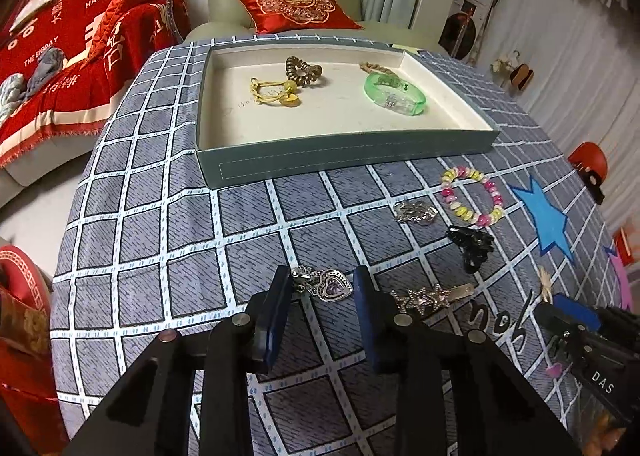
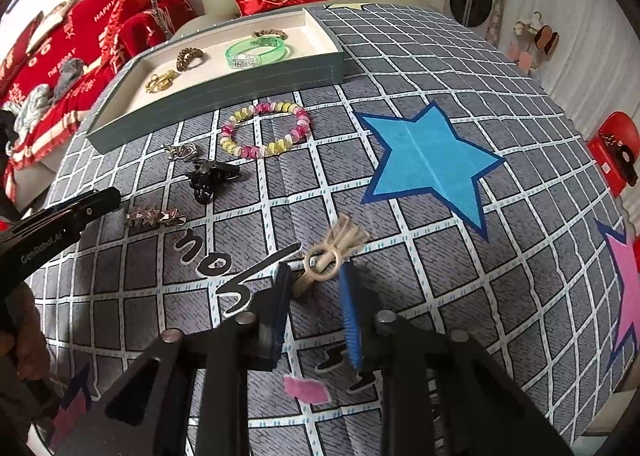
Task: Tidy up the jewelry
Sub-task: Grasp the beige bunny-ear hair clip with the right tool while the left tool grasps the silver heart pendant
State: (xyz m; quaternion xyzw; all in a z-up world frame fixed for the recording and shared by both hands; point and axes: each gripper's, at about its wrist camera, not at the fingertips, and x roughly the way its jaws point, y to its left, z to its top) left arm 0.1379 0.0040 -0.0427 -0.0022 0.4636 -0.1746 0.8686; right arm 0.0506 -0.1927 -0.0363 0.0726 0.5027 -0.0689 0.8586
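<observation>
My left gripper [image 1: 322, 286] points down at the checked tablecloth. Its blue pads press on both sides of a silver heart pendant [image 1: 330, 285]. My right gripper [image 2: 316, 276] is closed around a cream ring with a tassel [image 2: 323, 264], a pad against each side of it. A grey-green tray [image 1: 348, 160] stands at the far side. It holds a green bangle [image 1: 396, 94], a yellow hair tie [image 1: 276, 92], a brown spiral tie [image 1: 302, 70] and a braided bracelet [image 1: 376, 67].
Loose on the cloth lie a pink and yellow bead bracelet [image 2: 266, 128], a silver charm [image 2: 182, 150], a black claw clip [image 2: 210, 176] and a star hair clip [image 2: 154, 216]. A sofa with red cushions stands behind the table. The table edge falls away at right.
</observation>
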